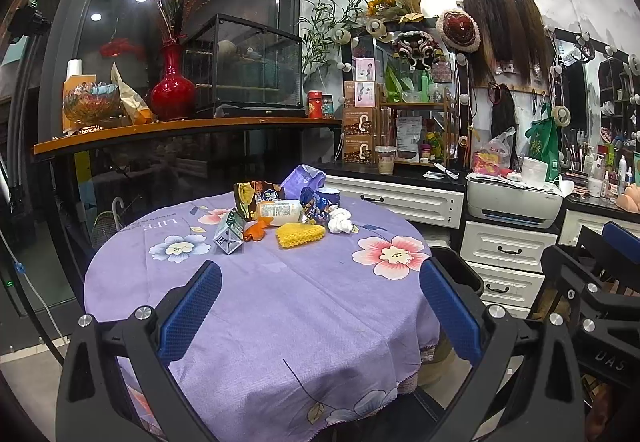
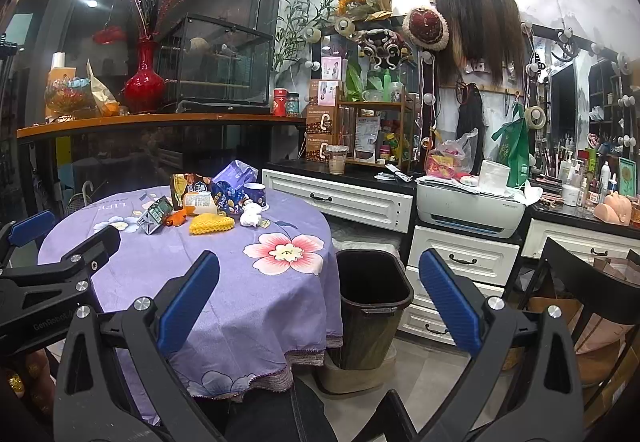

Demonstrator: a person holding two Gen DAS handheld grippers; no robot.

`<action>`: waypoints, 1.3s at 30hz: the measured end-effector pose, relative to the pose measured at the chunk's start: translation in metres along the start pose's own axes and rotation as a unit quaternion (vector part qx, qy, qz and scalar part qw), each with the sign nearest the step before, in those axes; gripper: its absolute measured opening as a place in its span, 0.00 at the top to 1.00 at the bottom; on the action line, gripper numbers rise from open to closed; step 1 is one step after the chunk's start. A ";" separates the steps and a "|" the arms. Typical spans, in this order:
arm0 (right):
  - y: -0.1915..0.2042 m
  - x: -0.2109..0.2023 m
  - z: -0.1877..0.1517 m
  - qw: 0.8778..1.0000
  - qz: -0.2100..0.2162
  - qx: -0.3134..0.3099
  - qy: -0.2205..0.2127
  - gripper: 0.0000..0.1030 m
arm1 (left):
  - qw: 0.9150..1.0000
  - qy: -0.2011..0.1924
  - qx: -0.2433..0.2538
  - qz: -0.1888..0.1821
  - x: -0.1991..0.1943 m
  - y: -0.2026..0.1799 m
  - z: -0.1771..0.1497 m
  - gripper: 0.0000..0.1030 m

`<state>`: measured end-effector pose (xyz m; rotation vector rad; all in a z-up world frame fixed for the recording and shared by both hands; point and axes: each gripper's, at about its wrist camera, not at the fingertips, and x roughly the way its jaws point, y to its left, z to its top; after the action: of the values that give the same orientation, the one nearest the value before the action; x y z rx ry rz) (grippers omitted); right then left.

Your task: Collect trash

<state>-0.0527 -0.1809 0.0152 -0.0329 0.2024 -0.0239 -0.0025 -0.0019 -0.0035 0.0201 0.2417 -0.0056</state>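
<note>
A round table with a purple flowered cloth holds a heap of trash at its far side: a yellow foam net, a white crumpled tissue, a small green carton, orange peel, snack wrappers and a blue cup. A dark empty bin stands on the floor right of the table. My left gripper is open and empty over the near table. My right gripper is open and empty, near the bin.
White drawers with a printer stand behind the bin. A black chair is at the right. A shelf with a red vase and a glass case runs behind the table.
</note>
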 end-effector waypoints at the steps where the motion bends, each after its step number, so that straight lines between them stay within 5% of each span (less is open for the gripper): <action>1: 0.000 0.000 0.000 1.000 0.000 0.000 0.000 0.04 | 1.000 0.000 0.000 0.000 0.000 0.000 0.001 0.05; 39: 0.001 0.004 -0.006 1.000 0.002 0.002 0.006 0.04 | 1.000 0.001 -0.003 0.001 0.002 0.011 0.001 0.05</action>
<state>-0.0497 -0.1807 0.0083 -0.0286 0.2147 -0.0201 -0.0003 0.0094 -0.0032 0.0143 0.2445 -0.0021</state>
